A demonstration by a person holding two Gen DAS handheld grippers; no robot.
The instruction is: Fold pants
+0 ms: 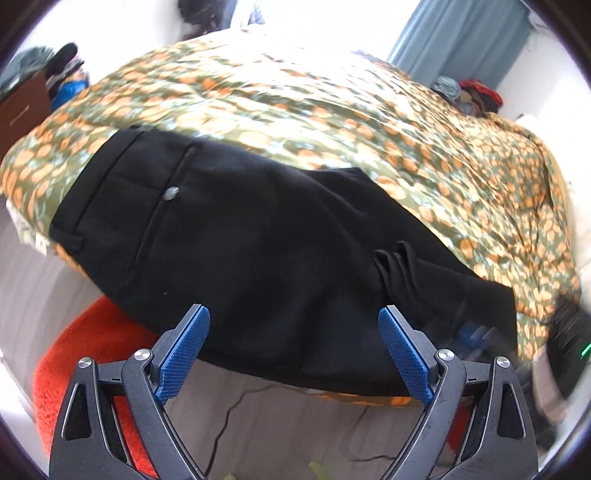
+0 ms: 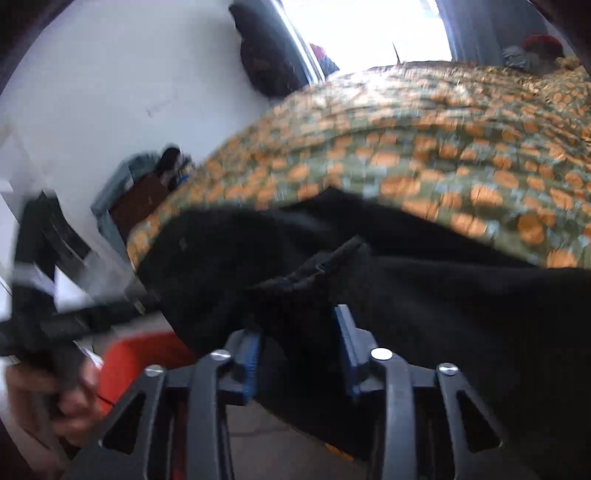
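Note:
Black pants [image 1: 236, 236] lie across the near edge of a bed with an orange-and-green patterned cover [image 1: 332, 110]; the waistband is at the left and a back pocket with a grey button faces up. My left gripper [image 1: 293, 325] is open and empty, just above the pants' near edge. In the right wrist view the pants [image 2: 443, 314] fill the lower frame, blurred. My right gripper [image 2: 299, 332] is shut on a bunched fold of the black fabric. The left gripper and the hand that holds it [image 2: 44, 332] show at the left there.
An orange fuzzy cushion [image 1: 92, 350] sits on the grey floor under the bed edge, with a dark cable beside it. A brown cabinet [image 1: 22, 107] with clothes on top stands at the left. A blue curtain [image 1: 458, 33] and piled clothes [image 1: 476, 96] are at the far right.

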